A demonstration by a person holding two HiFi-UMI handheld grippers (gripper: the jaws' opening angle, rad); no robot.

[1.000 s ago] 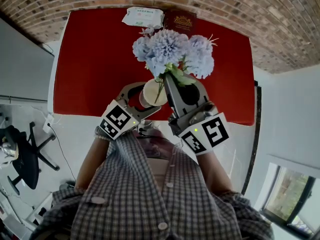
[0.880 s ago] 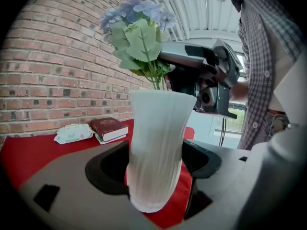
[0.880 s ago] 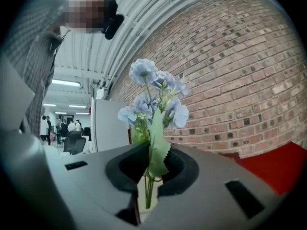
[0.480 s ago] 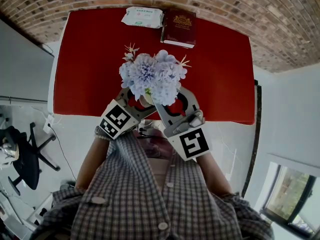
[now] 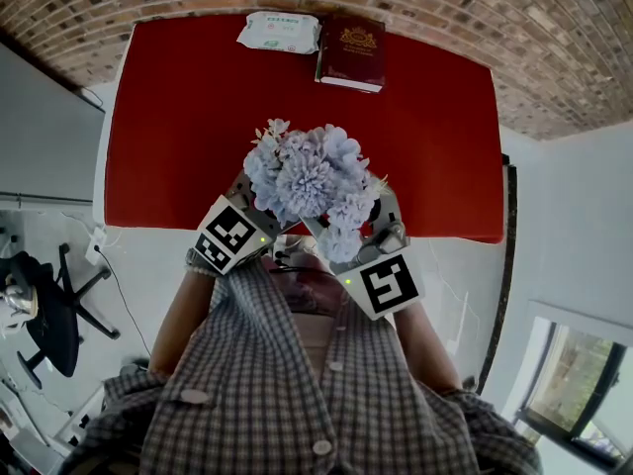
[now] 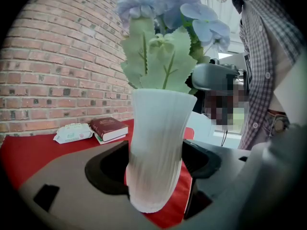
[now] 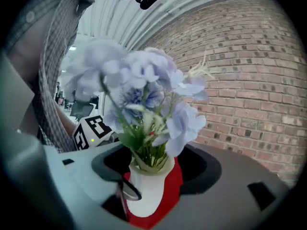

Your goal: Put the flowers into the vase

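Note:
A white ribbed vase stands on the red table, and my left gripper is shut on its lower body. The pale blue flowers sit in the vase, green leaves spilling over its rim; in the head view the blooms hide the vase and both grippers' jaws. My right gripper is just in front of the vase with its jaws opening. The stems stand free at the vase mouth and neither right pad touches them. The left gripper's marker cube shows behind.
A dark red book and a pack of wipes lie at the far edge of the red table, against a brick wall. An office chair stands on the floor to the left.
The flowers came down and towards the person, into the vase. My right gripper sank and rolled with them, then let go of the stems. The left gripper stayed on the vase.

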